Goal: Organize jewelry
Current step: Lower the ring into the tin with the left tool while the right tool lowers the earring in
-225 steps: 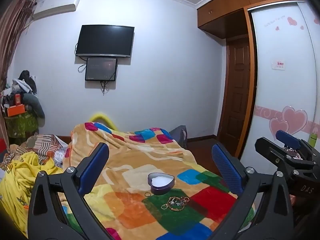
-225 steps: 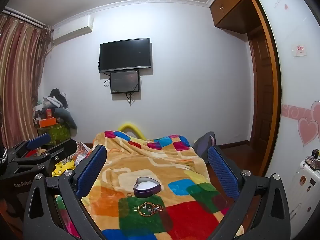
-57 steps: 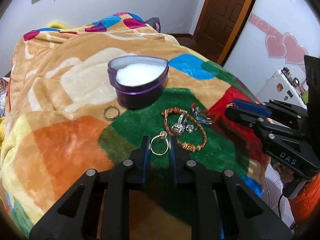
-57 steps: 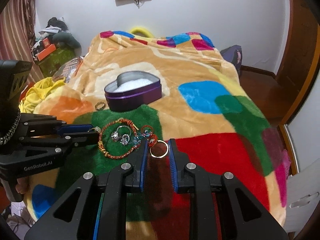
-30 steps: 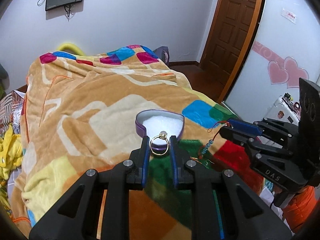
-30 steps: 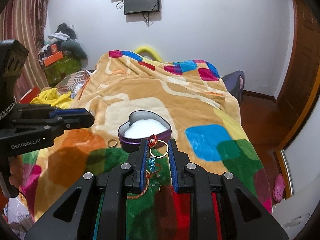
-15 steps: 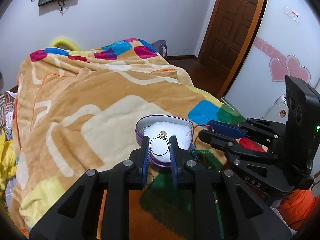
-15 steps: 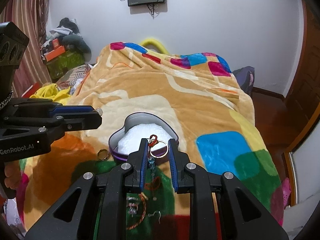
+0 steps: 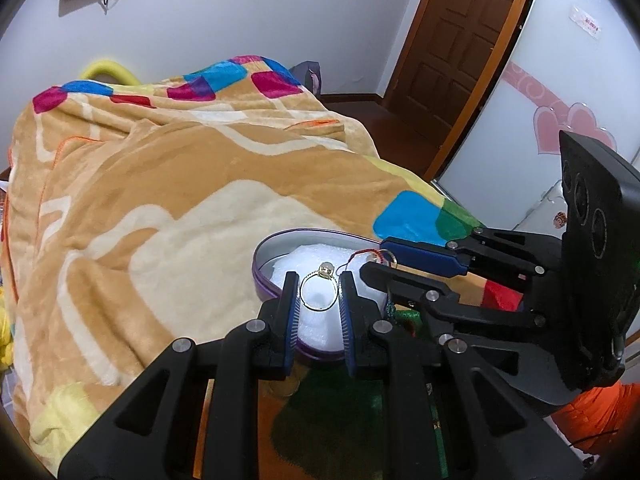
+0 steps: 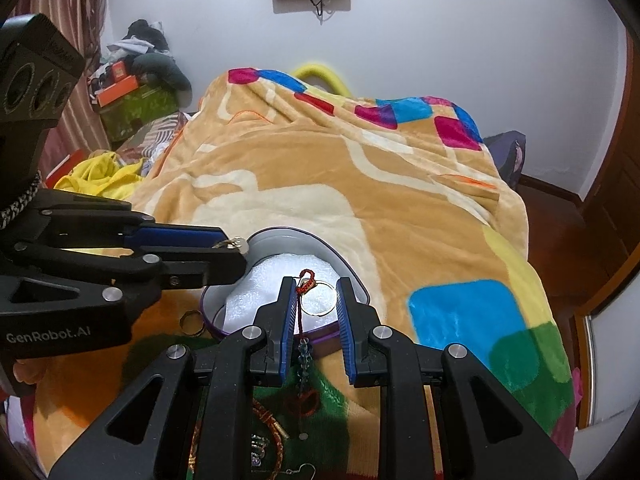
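My left gripper point(image 9: 319, 295) pinches a gold stone-set ring point(image 9: 319, 292); my right gripper point(image 10: 316, 300) pinches a silver ring point(image 10: 318, 299) on red cord, both above the purple heart-shaped tin point(image 10: 344, 264). Crowded fingers risk tangling the dangling cord.

Both tools are pinched nearly closed, each clamping a small ring between its blue pads. The left tool point(image 9: 319, 298) holds a gold ring point(image 9: 318, 292) upright at its tips. The right tool point(image 10: 317, 300) grips a plain ring point(image 10: 318, 299) with a red cord. They sit close together, tips angled toward each other, left one coming in from the left.
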A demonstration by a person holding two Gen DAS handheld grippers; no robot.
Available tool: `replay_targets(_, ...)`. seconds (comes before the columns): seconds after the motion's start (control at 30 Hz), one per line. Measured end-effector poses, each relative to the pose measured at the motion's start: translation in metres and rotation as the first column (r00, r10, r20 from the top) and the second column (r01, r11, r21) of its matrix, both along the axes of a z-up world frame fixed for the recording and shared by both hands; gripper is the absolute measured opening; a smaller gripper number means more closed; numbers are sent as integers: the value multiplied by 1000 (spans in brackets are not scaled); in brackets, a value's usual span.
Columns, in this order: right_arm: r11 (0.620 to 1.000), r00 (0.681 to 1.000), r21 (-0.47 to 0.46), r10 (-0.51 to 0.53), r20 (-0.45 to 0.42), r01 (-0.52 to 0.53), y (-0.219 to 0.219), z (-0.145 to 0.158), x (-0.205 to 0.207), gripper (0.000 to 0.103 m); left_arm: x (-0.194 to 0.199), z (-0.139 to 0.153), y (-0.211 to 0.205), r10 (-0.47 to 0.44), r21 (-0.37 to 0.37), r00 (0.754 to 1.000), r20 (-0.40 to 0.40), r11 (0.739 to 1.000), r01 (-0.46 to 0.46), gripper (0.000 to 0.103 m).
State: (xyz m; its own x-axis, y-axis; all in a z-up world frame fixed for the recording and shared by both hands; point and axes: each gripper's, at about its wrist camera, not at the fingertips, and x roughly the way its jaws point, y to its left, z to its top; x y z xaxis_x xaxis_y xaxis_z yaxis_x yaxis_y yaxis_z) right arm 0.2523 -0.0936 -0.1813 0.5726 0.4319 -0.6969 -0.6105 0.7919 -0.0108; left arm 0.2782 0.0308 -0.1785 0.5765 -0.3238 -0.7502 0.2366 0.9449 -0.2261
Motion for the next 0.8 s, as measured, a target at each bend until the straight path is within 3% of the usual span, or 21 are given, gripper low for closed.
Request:
replay_targets(0.3,1000,999,-6,16,-35,-16,2,-3,7,19,3,-4,-2,-15,-1,1000,-14,1000,15,18)
replay_targets(0.47,1000,1000,-12,13,-26,-13,1,-1,5,31,-1,0,-2,-16,20,1000,-3,1000,16,18)
replay_targets(0.8,999,999,-1,-42,18,42,-15,20,-8,33,-20,19,15,54,47,998,35,997,-55,25)
